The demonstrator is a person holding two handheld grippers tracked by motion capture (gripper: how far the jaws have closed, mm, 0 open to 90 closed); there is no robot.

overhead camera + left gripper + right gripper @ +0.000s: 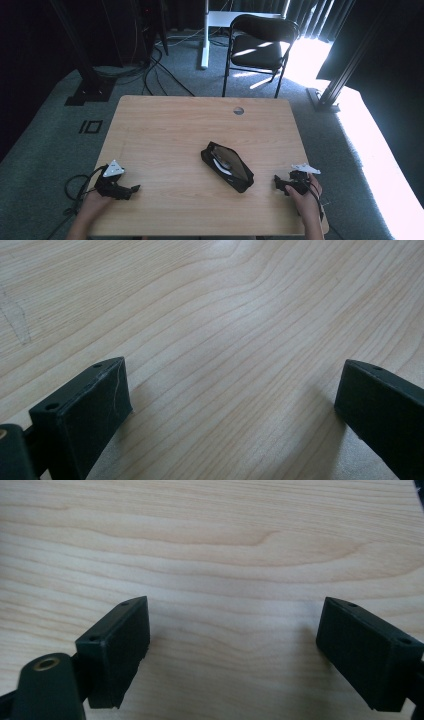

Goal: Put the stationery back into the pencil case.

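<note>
A black zip pouch [227, 166] lies open, slanted, a little right of the middle of the wooden table [165, 130]; something pale shows inside it. At the near left, a hand holds my left gripper [131, 190] low over the table, its jaws pointing right. In the left gripper view that gripper [232, 385] is open over bare wood. At the near right, my right gripper [278, 183] rests in the other hand, pointing left toward the pouch but apart from it. In the right gripper view it [232, 622] stands wide open with nothing between its pads.
A round cable hole [238, 110] sits near the table's far edge. Beyond the table stand a black chair [260, 42] and a white desk leg [204, 35]. Cables [150, 70] lie on the carpet at the back left. Bright sunlight falls on the floor at the right.
</note>
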